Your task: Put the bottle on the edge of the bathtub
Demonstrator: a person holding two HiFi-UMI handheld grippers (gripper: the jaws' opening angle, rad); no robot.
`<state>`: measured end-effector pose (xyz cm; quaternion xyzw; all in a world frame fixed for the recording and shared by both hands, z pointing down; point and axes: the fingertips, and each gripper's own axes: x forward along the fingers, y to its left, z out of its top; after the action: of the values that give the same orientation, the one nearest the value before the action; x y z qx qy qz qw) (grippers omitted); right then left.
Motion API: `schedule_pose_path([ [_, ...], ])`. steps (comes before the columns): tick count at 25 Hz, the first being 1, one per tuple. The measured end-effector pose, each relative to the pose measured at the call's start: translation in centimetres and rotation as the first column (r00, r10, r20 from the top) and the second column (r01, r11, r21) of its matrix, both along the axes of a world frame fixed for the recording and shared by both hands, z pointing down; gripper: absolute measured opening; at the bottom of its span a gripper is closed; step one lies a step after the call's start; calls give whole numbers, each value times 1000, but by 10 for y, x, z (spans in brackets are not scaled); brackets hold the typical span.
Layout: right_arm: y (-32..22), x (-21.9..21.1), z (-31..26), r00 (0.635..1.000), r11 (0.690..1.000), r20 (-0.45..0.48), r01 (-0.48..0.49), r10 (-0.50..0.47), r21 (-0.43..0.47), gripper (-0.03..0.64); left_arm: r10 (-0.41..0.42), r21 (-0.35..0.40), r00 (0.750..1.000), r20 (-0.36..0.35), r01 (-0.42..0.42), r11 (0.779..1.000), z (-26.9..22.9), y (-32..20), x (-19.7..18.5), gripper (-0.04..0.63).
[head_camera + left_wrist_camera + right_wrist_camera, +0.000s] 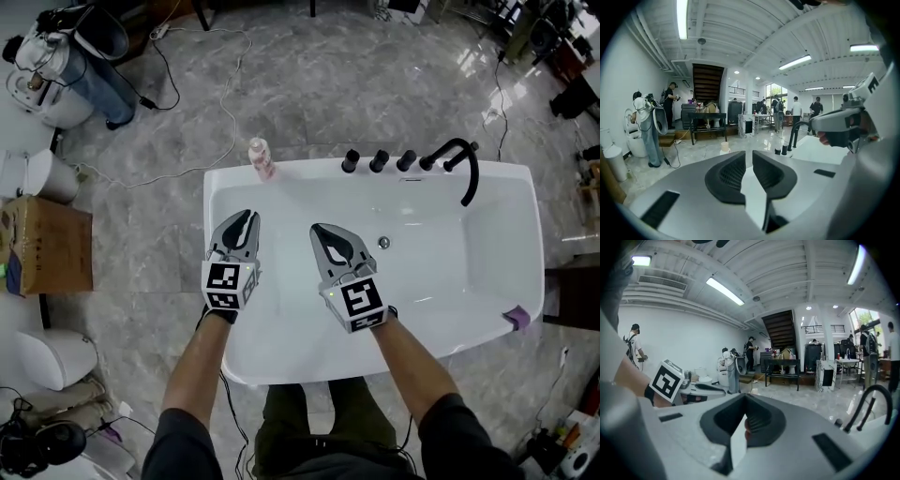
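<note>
The pale pink, light-capped bottle (261, 157) stood upright on the bathtub (309, 170) rim. Left tool (246, 218) barely parted, right tool (320, 231) clenched, both empty.

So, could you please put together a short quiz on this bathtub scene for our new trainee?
1. True or false: the bottle stands on the rim of the bathtub.
2. What do the left claw and the right claw hold? A) the bottle B) nothing C) a towel
3. How many black knobs sit beside the black faucet?
Key: 1 true; 2 B; 3 three.
</note>
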<state>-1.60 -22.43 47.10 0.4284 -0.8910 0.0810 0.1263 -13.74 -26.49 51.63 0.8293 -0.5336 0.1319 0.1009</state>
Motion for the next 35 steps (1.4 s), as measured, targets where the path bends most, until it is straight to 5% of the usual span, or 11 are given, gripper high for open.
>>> schedule_pose_path([
  [35, 124, -8, -161, 1000, 1000, -2, -10, 10, 22, 0, 10, 69, 1000, -1, -10, 998, -192, 177, -13, 2],
])
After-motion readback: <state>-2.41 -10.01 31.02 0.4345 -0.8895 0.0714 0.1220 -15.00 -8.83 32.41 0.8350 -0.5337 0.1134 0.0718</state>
